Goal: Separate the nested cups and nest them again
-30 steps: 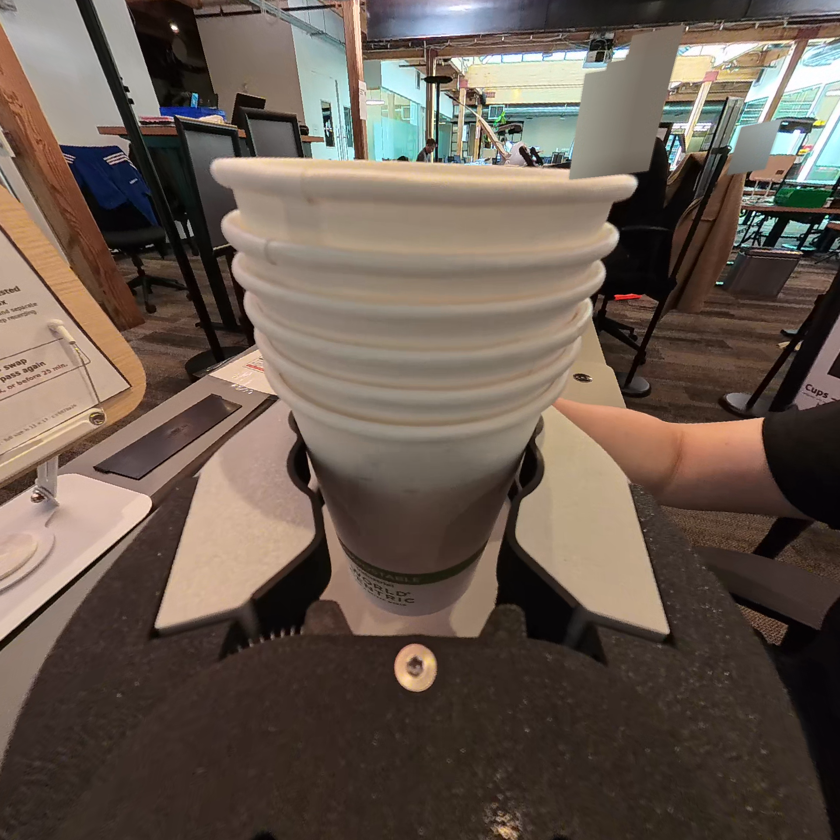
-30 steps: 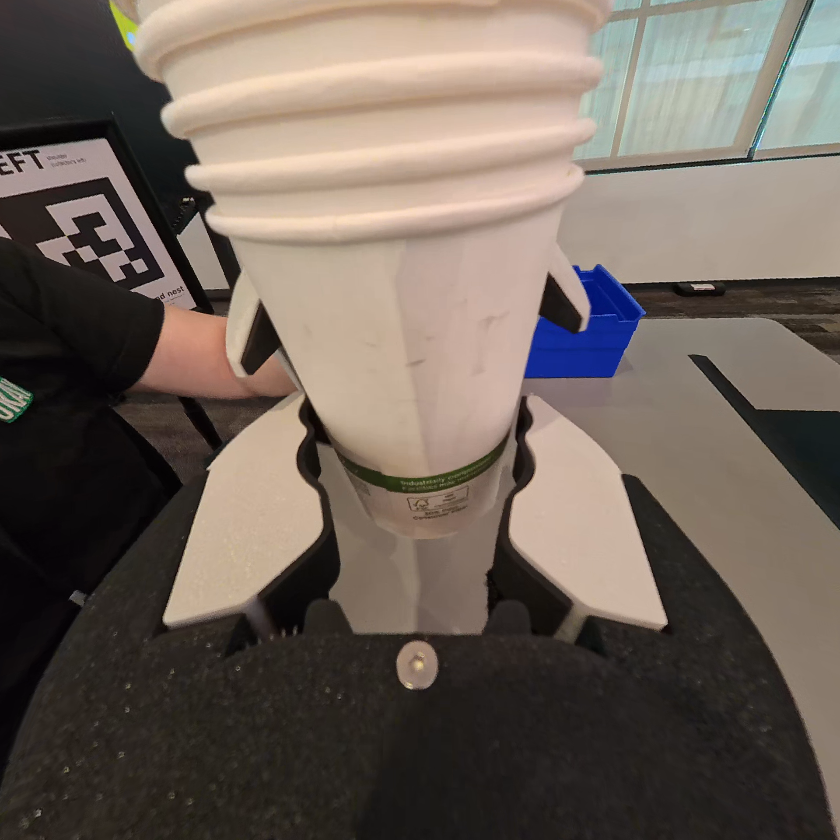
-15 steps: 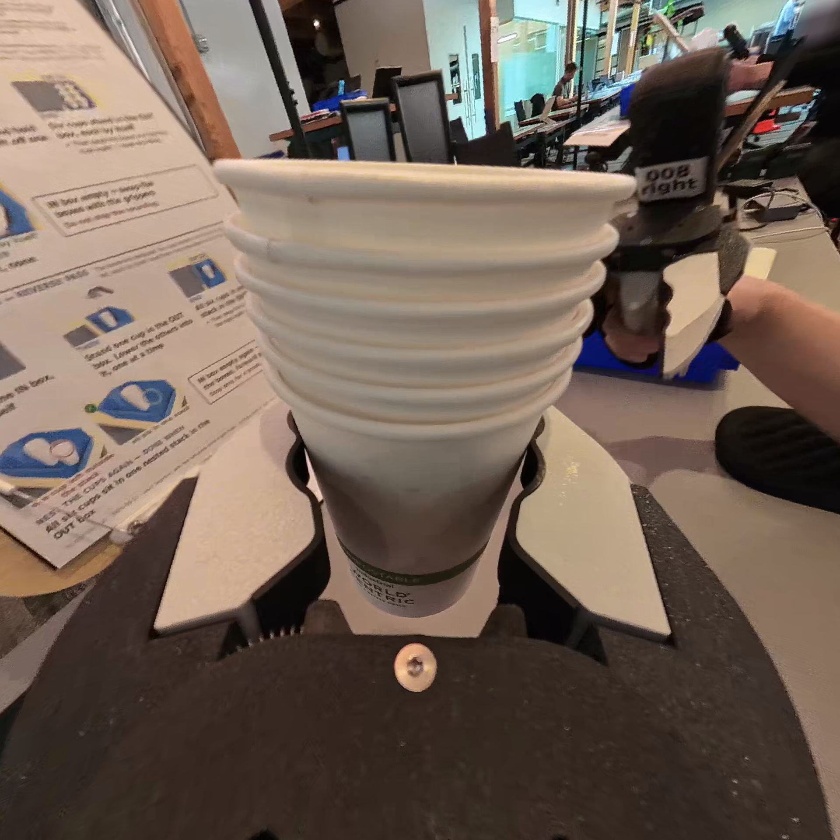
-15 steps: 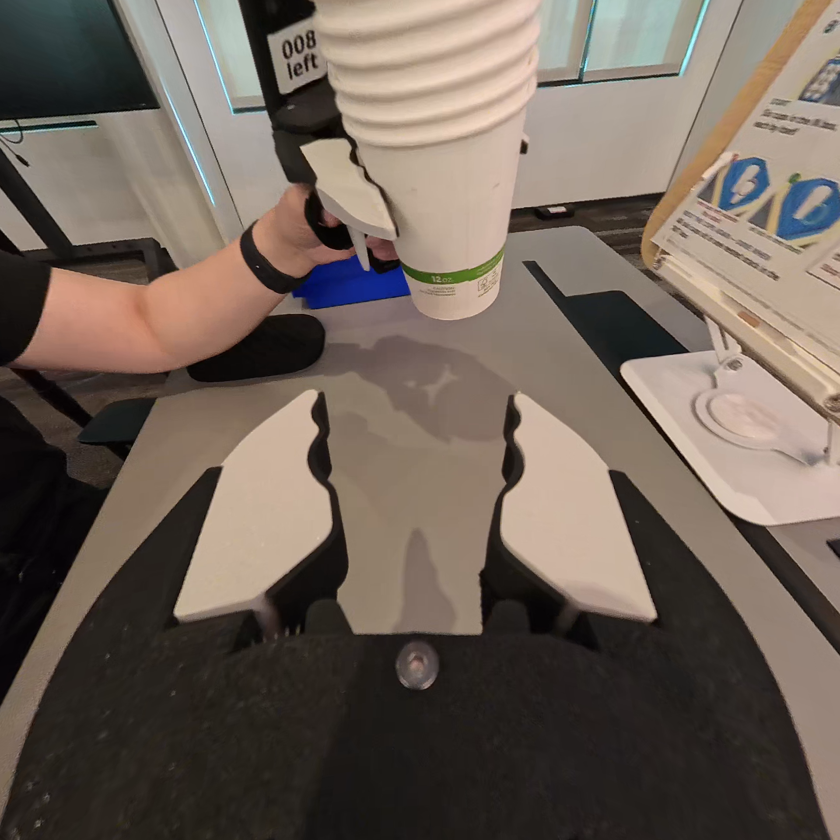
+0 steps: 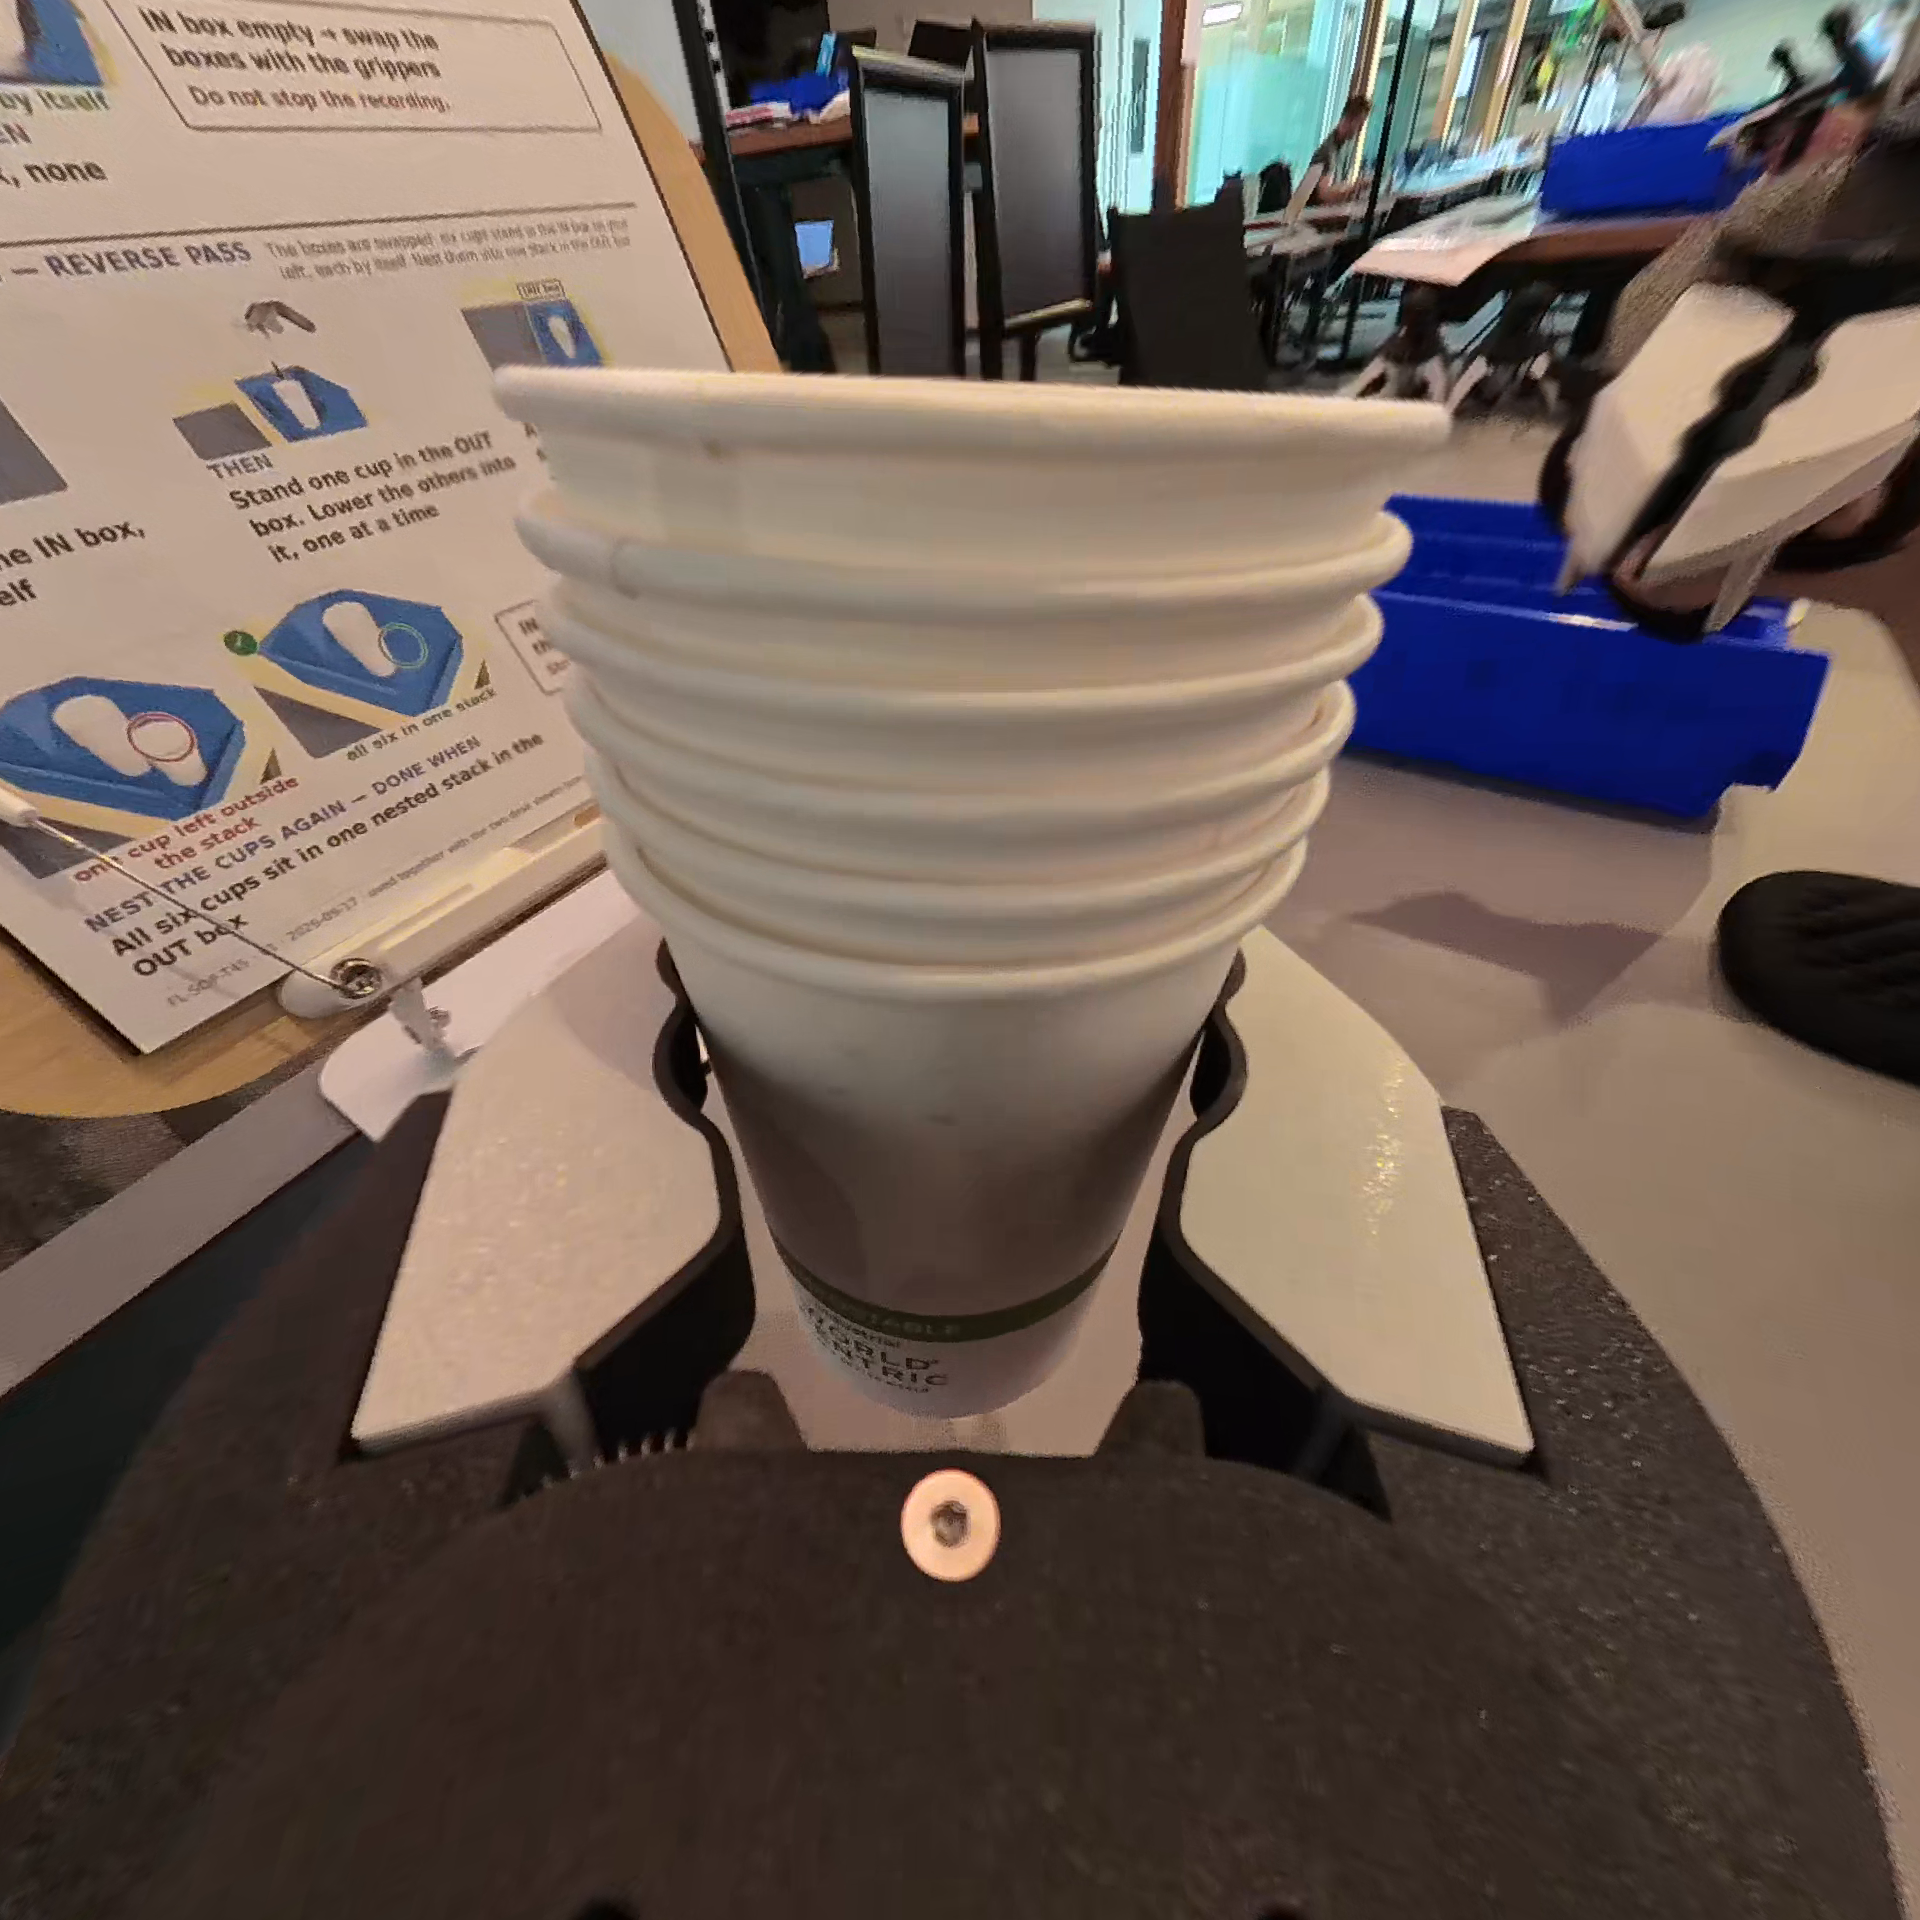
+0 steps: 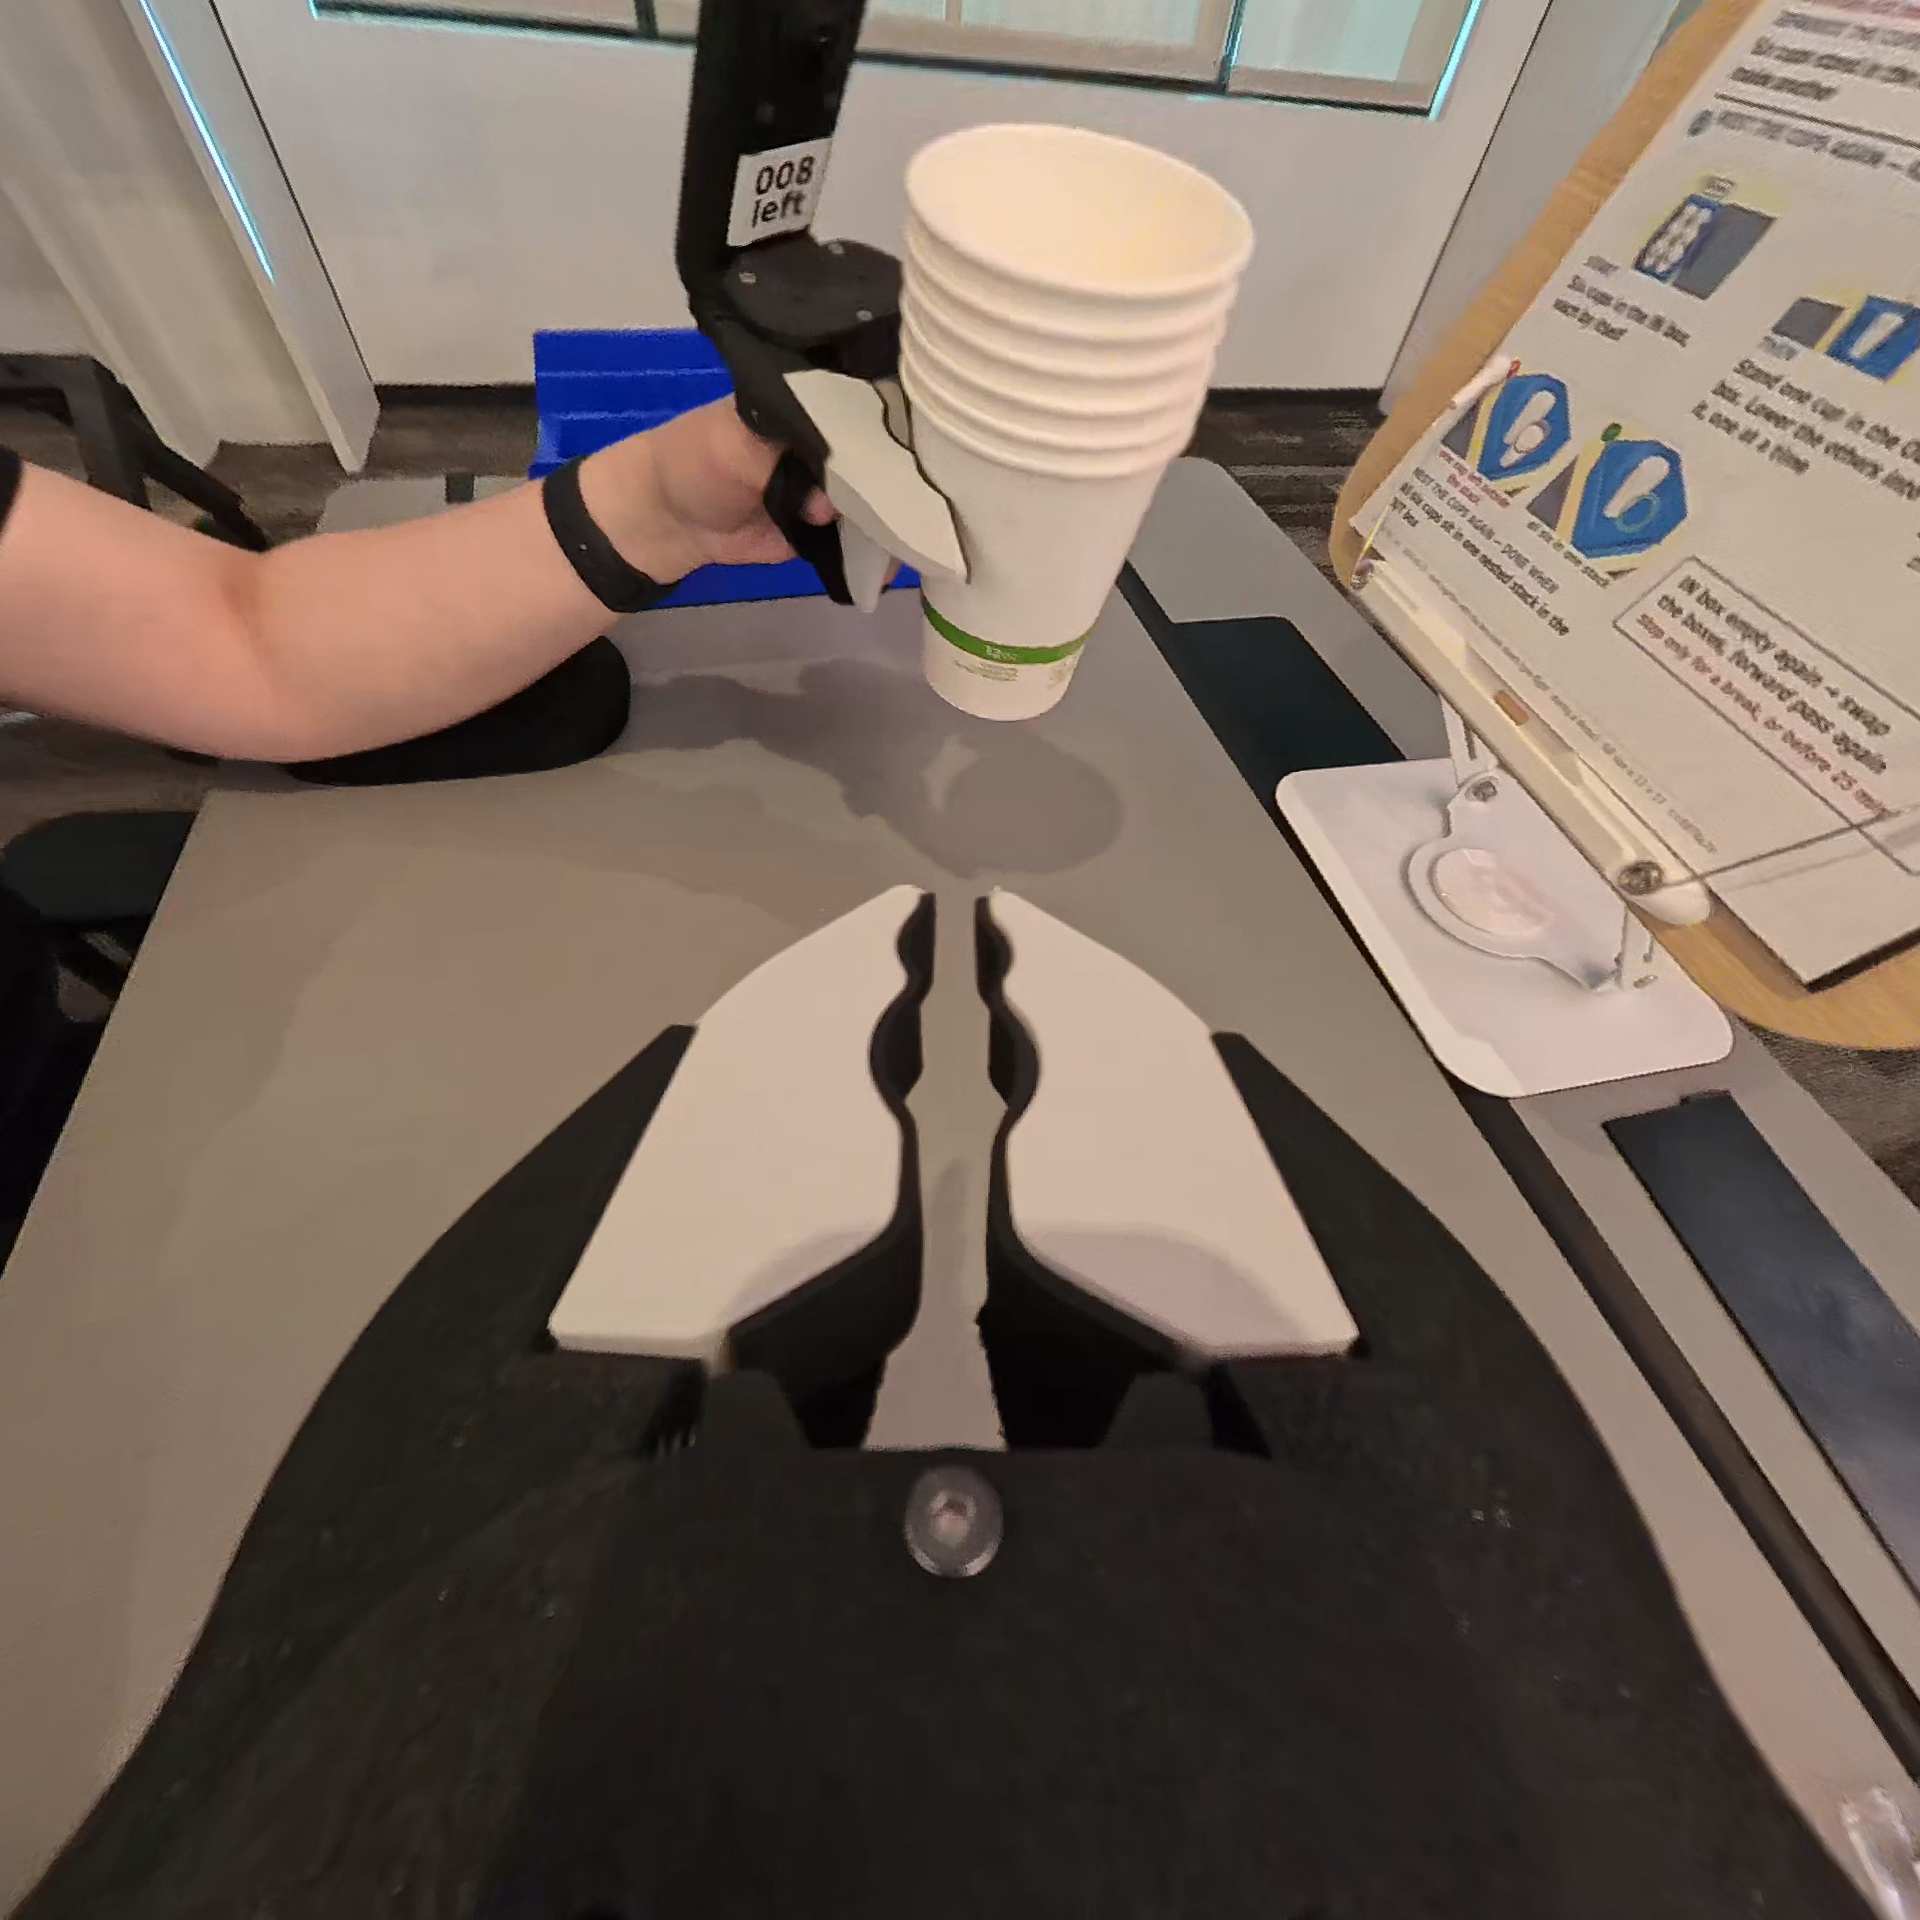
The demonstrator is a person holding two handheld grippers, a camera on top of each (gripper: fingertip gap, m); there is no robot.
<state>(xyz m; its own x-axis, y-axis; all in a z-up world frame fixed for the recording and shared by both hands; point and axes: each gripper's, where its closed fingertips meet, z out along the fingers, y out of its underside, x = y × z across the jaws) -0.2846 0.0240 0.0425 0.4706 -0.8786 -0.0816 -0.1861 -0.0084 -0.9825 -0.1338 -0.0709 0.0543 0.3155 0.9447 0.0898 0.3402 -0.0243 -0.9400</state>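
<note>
The right claw (image 6: 954,914) has let go of the cup stack (image 6: 1049,416) and narrowed, empty, well below it. The left claw (image 5: 951,1091) alone grips the stack above the bench (image 6: 520,883); separation hasn't started.

right hand-held gripper (image 5: 1662,540) blurred and cut by the frame edge in left wrist view. cup stack (image 5: 951,790) hides the blue bin's (image 5: 1579,707) left end. instruction board (image 6: 1704,436) cropped in both views. inner cups hidden except rims.

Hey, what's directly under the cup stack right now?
Only bare grey table and the stack's shadow: the cup stack hangs clear of the table, clamped in the left tongs. Behind it, a blue bin is partly hidden.
</note>
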